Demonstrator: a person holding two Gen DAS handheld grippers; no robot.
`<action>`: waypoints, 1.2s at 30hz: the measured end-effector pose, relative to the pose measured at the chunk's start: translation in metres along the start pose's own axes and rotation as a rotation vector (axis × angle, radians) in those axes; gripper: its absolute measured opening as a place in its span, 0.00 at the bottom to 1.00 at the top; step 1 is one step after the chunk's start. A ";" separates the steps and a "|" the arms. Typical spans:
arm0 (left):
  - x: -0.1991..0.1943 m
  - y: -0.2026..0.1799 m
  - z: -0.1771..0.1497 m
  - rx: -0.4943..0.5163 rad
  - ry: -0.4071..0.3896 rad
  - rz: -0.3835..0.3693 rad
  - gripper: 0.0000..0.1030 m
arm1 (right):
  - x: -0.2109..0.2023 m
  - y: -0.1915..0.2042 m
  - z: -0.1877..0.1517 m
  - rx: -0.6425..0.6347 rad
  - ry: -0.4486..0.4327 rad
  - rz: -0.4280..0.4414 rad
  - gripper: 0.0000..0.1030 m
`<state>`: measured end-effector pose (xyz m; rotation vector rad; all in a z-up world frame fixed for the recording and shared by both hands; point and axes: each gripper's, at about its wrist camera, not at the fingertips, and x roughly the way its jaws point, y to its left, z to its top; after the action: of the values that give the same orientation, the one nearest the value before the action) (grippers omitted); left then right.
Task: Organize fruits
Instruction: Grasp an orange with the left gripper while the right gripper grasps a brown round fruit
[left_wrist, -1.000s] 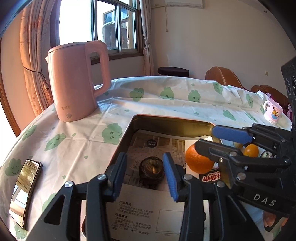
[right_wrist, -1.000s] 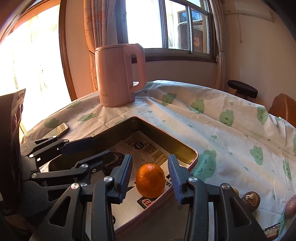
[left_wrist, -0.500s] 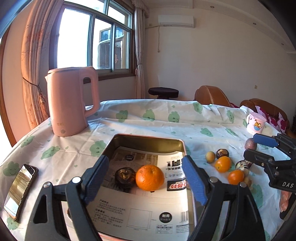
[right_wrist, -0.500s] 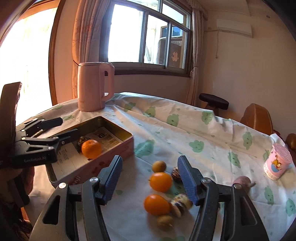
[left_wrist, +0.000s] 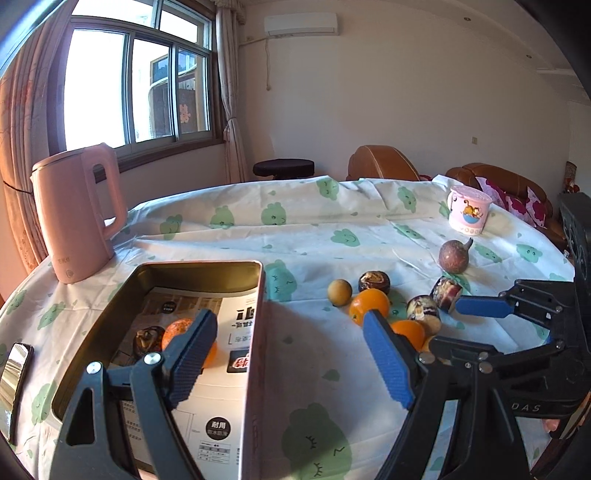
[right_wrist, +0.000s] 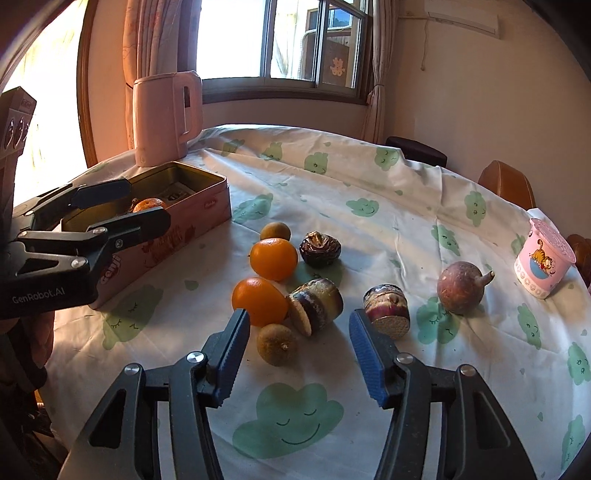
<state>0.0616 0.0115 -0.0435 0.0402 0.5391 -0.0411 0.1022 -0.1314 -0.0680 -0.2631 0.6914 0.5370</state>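
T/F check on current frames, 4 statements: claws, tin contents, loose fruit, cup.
1. Both claws are open and empty. True: left claw, right claw.
2. The tin is empty. False: an orange and a dark fruit lie inside.
3. Two oranges lie loose on the tablecloth. True.
4. The pink cup is inside the tin. False: it stands on the tablecloth, far from the tin.

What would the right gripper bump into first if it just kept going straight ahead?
Probably the small brown fruit lying between the open right gripper fingertips, then the cut purple fruit just behind it. Depth is hard to judge.
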 end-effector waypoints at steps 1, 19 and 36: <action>0.002 -0.002 0.000 0.005 0.006 -0.004 0.81 | 0.003 0.001 0.000 0.000 0.017 0.012 0.47; 0.029 -0.048 0.004 0.115 0.115 -0.117 0.76 | -0.010 -0.022 -0.004 0.092 -0.034 -0.059 0.26; 0.064 -0.076 -0.001 0.186 0.297 -0.216 0.40 | -0.013 -0.040 -0.002 0.133 -0.067 -0.087 0.27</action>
<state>0.1116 -0.0665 -0.0793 0.1711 0.8343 -0.3001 0.1153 -0.1701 -0.0587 -0.1491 0.6449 0.4125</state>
